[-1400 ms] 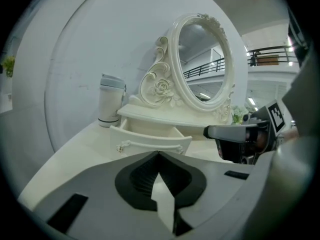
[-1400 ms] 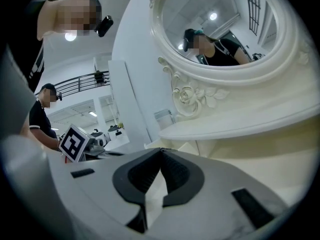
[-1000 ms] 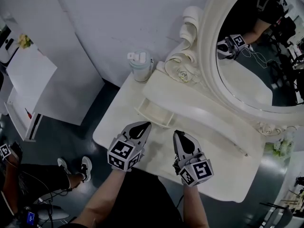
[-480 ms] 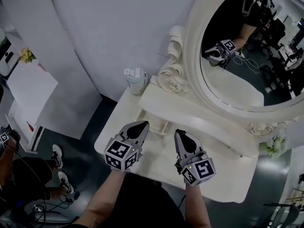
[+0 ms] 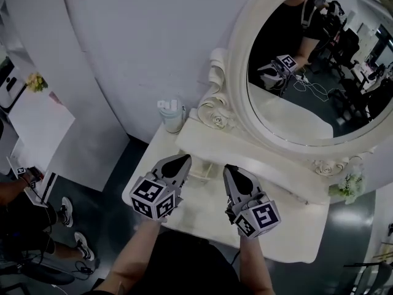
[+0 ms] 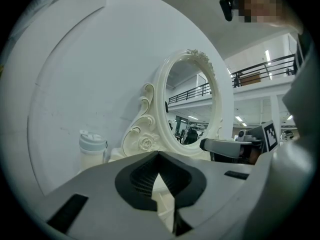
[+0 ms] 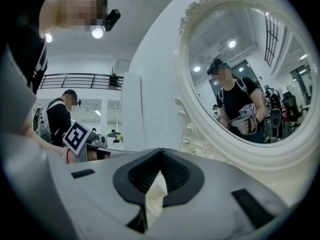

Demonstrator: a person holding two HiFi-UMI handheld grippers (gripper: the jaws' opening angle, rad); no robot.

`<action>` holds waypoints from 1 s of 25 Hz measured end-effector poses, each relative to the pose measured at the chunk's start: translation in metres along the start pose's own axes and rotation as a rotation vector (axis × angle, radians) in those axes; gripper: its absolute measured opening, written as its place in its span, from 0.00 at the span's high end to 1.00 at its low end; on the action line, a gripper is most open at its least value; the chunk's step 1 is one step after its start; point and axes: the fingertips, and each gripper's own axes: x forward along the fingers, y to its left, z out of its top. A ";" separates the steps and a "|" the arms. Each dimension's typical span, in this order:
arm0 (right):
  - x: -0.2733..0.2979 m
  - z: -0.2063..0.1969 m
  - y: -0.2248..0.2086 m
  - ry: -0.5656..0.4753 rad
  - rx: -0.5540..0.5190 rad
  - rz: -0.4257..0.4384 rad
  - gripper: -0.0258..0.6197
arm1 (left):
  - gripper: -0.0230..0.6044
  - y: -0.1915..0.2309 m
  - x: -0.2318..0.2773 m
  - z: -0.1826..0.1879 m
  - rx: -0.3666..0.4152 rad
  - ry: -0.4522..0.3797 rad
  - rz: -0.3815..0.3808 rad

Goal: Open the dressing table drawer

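The white dressing table stands under an oval mirror. A small drawer juts out from the shelf below the mirror, partly hidden between my two grippers. My left gripper hovers above the table's left part, shut and empty, tips pointing at the drawer. My right gripper hangs beside it on the right, also shut with nothing held. In the left gripper view the left gripper points level at the mirror. The right gripper faces the mirror frame.
A lidded pale cup stands at the table's back left corner, also seen as the cup. Small flowers sit at the right end. A white wall rises behind. A person stands on the floor at lower left.
Both grippers have risen together above the tabletop and stayed shut. The head view has shifted, so the table and drawer sit lower and smaller in it.
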 end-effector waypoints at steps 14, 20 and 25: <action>0.005 0.029 0.015 -0.037 -0.029 0.047 0.96 | 0.96 -0.005 -0.010 0.036 -0.008 -0.062 -0.017; 0.006 0.033 0.019 -0.052 -0.028 0.054 0.96 | 0.96 -0.006 -0.014 0.046 -0.001 -0.086 -0.021; 0.006 0.030 0.024 -0.052 -0.023 0.065 0.96 | 0.96 -0.009 -0.014 0.041 -0.003 -0.079 -0.029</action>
